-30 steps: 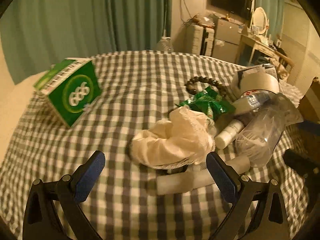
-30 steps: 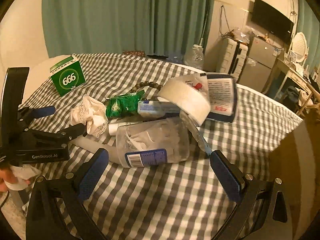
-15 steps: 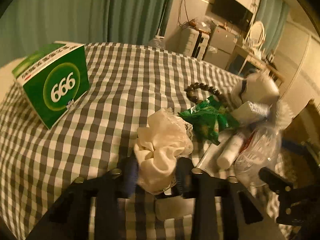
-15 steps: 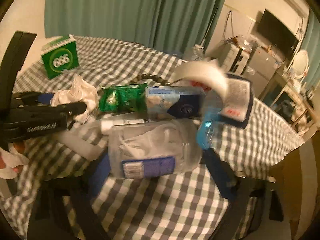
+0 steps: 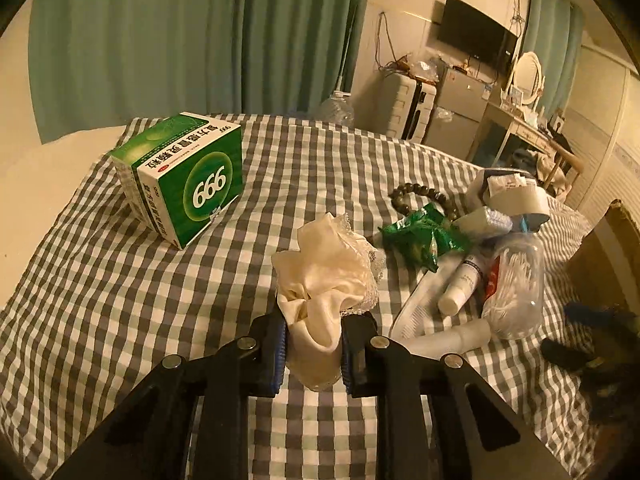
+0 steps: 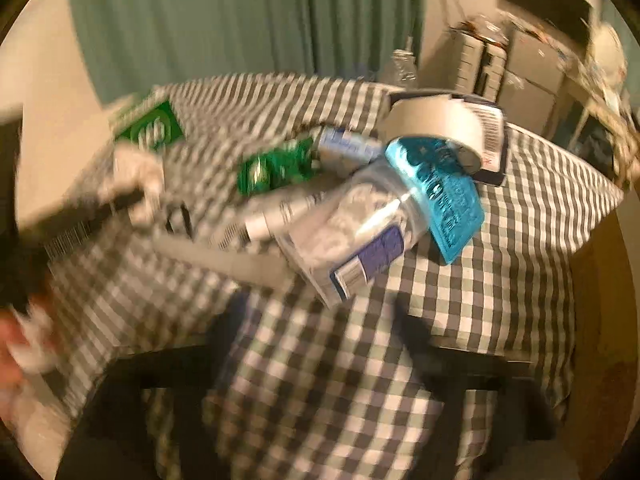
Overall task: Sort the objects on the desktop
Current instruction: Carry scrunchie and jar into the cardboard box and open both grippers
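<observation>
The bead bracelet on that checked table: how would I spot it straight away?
Start at the checked tablecloth and go to the heap of clutter on its right side. At the heap's far edge, just behind the crinkled green foil packet, lies the ring of dark round beads. It is the only beaded loop there; everything around it is packets, tubes and bottles.

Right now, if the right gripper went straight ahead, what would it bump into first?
Probably the clear plastic jar lying on the checked cloth; it sits right ahead of the right gripper, whose fingers are opening. The picture is blurry, so depth is uncertain.
</observation>
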`<state>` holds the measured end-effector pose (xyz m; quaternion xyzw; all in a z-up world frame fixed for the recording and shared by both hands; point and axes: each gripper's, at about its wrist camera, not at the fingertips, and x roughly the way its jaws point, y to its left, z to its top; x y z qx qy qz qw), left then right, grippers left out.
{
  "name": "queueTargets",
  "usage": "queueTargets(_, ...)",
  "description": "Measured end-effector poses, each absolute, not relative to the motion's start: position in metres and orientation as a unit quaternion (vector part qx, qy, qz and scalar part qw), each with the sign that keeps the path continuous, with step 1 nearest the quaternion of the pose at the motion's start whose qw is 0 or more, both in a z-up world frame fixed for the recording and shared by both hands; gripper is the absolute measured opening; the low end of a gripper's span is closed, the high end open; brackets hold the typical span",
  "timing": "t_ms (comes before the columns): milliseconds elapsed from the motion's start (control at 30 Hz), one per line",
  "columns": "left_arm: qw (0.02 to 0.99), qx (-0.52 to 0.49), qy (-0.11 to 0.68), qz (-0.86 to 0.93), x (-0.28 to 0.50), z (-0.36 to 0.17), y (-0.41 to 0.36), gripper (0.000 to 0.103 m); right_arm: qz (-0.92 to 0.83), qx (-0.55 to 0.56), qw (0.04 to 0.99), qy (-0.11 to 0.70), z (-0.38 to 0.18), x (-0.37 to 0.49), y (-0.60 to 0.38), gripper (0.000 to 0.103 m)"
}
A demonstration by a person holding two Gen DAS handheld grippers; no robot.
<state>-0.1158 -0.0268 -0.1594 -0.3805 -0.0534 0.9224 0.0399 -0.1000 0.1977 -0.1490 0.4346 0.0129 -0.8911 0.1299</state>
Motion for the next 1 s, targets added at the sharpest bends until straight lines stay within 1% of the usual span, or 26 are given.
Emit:
queueTargets(133, 0.029, -0.383, -0.057, 0.922, -0.122, -0.165, -0.024, 0.021, -0.900, 0.419, 0.094, -0.080, -0.136, -0.112, 0.211, 0.092)
queueTargets(300, 0.015, -0.395, -0.057, 0.917, -0.134, -0.177, -0.022, 0.021, -0.872, 0.457, 0.008, -0.175, -0.165, -0.148, 0.219, 0.092)
queueTargets(367, 0.012, -0.399, -0.049, 0.916, -0.138, -0.181, -0.020, 0.021, -0.862, 0.471, -0.007, -0.187, -0.178, -0.157, 0.221, 0.090)
queueTargets(400, 0.010, -0.399, -0.043, 0.916, -0.140, -0.183, -0.018, 0.021, -0.859, 0.470, 0.013, -0.204, -0.184, -0.161, 0.222, 0.085)
queueTargets(433, 0.012, -0.399, -0.039, 0.916, -0.141, -0.184, -0.017, 0.021, -0.858, 0.471, 0.026, -0.204, -0.186, -0.162, 0.220, 0.074)
queueTargets(567, 0.034, -0.400, -0.032, 0.915, -0.139, -0.181, -0.007, 0.021, -0.869, 0.474, 0.034, -0.135, -0.176, -0.155, 0.205, 0.069)
queueTargets(633, 0.042, -0.392, -0.024, 0.919, -0.135, -0.174, -0.002, 0.021, -0.873, 0.478, 0.032, -0.092, -0.174, -0.142, 0.202, 0.069)
queueTargets(733, 0.033, -0.390, -0.005, 0.920, -0.120, -0.158, 0.005, 0.021, -0.873, 0.484, 0.032, -0.057, -0.165, -0.116, 0.204, 0.065)
queueTargets(900, 0.039, -0.389, 0.000, 0.920, -0.087, -0.116, 0.020, 0.021, -0.869, 0.485, 0.034, -0.085, -0.136, -0.072, 0.230, 0.063)
queueTargets(1000, 0.059, -0.395, -0.002, 0.917, -0.056, -0.089, 0.030, 0.021, -0.860, 0.493, 0.046, -0.123, -0.131, -0.055, 0.234, 0.062)
